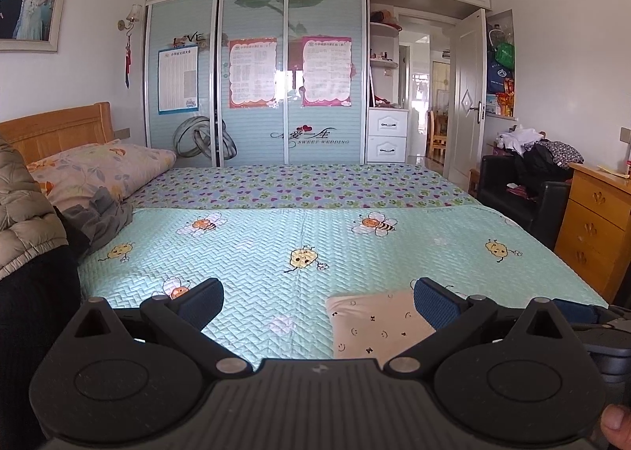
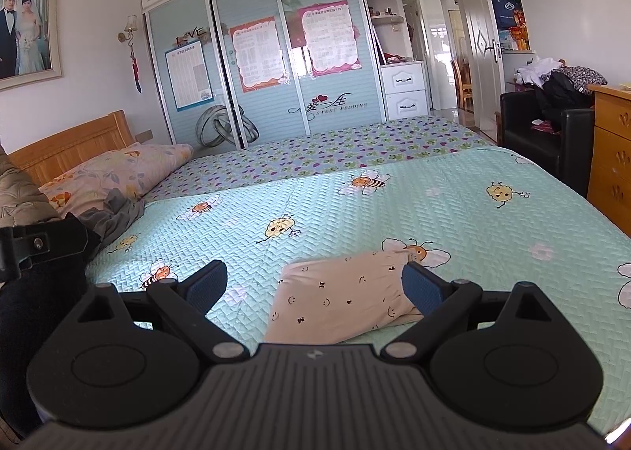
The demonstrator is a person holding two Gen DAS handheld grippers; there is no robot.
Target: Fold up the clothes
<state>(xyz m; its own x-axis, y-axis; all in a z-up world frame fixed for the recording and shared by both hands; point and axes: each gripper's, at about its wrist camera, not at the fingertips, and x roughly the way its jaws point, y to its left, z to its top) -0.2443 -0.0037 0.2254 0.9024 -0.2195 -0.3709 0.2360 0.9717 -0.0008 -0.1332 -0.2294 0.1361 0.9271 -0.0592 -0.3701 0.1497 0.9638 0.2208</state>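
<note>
The left gripper (image 1: 317,302) hangs above the mint-green quilted bedspread with bee print (image 1: 276,237), its blue-padded fingers spread wide and gripping nothing. The right gripper (image 2: 315,284) is likewise spread and empty. The folded cream garment with small smiley faces and letters (image 2: 339,298) lies flat on the bedspread near the bed's front edge, directly ahead of the right gripper and at the right side of the left wrist view. Its left edges are straight and exposed. A crumpled grey garment (image 1: 104,219) sits beside the floral pillow (image 1: 98,170), well apart. Between the two, the bedspread lies open.
</note>
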